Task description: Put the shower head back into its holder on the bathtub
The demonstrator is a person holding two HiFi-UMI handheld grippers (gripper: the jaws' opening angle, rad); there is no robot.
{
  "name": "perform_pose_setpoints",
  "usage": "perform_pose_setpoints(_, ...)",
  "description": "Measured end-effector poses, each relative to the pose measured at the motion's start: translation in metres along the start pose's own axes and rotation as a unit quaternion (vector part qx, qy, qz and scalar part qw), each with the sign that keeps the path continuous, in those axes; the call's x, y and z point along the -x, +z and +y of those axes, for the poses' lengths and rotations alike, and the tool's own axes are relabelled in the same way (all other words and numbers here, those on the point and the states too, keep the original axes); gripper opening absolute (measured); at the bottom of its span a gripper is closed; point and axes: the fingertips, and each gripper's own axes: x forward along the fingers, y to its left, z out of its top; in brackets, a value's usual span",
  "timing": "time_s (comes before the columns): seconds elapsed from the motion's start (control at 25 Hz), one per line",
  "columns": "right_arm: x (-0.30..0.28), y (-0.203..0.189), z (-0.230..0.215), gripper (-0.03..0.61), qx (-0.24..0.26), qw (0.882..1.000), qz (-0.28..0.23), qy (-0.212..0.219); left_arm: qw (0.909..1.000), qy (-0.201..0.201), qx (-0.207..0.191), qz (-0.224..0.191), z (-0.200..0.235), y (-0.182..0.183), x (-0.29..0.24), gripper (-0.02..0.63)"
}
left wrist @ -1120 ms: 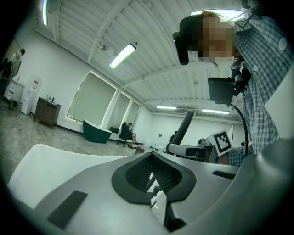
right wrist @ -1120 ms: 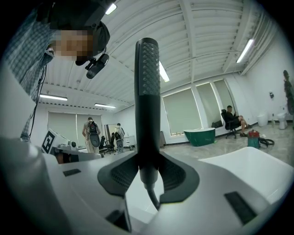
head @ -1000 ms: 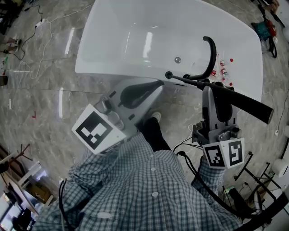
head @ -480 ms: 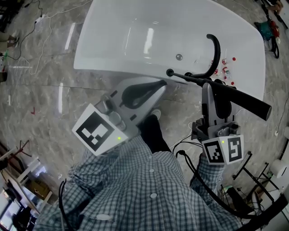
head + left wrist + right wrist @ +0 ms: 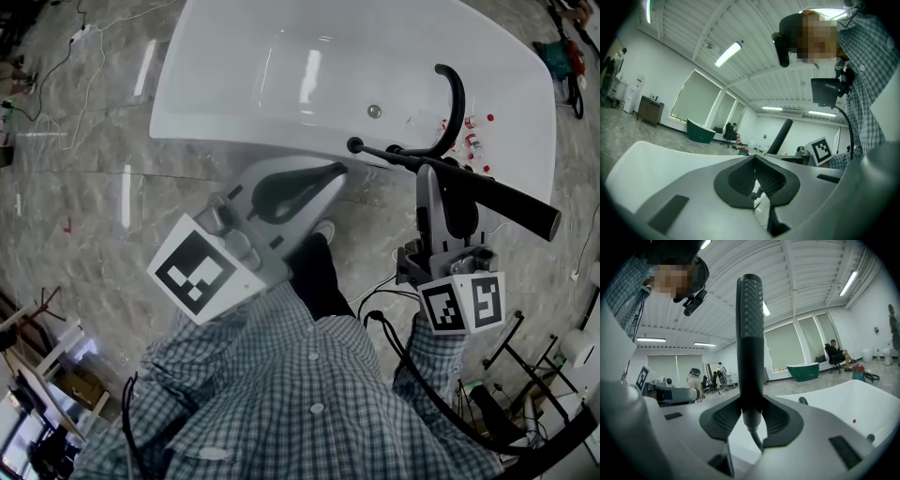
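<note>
1. Since a second ago, the right gripper (image 5: 439,178) and the shower head (image 5: 506,202) it carries have crept slightly higher in the head view, and the bathtub (image 5: 234,94) has shifted upward with them.
2. Right gripper (image 5: 751,416): its jaws are clamped on the shower head (image 5: 750,333) near the thin end, and a hose (image 5: 757,439) trails below.
3. The shower head lies crosswise over the tub's near rim, just beside the curved black faucet (image 5: 457,94), with its thick end out past the tub.
4. Left gripper (image 5: 323,178) hangs over the floor near the rim; its jaws (image 5: 757,180) meet at the tips with nothing between them.
</note>
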Motion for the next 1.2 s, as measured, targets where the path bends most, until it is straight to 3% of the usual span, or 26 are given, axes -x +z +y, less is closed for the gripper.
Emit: perform_pose_setpoints(1.2,-0.038,-0.078,-0.029,0.137,0.012,0.998,0.063,0.011,0.9994,-0.004,0.023,0.026,0.017,-0.041,-0.022,0.009)
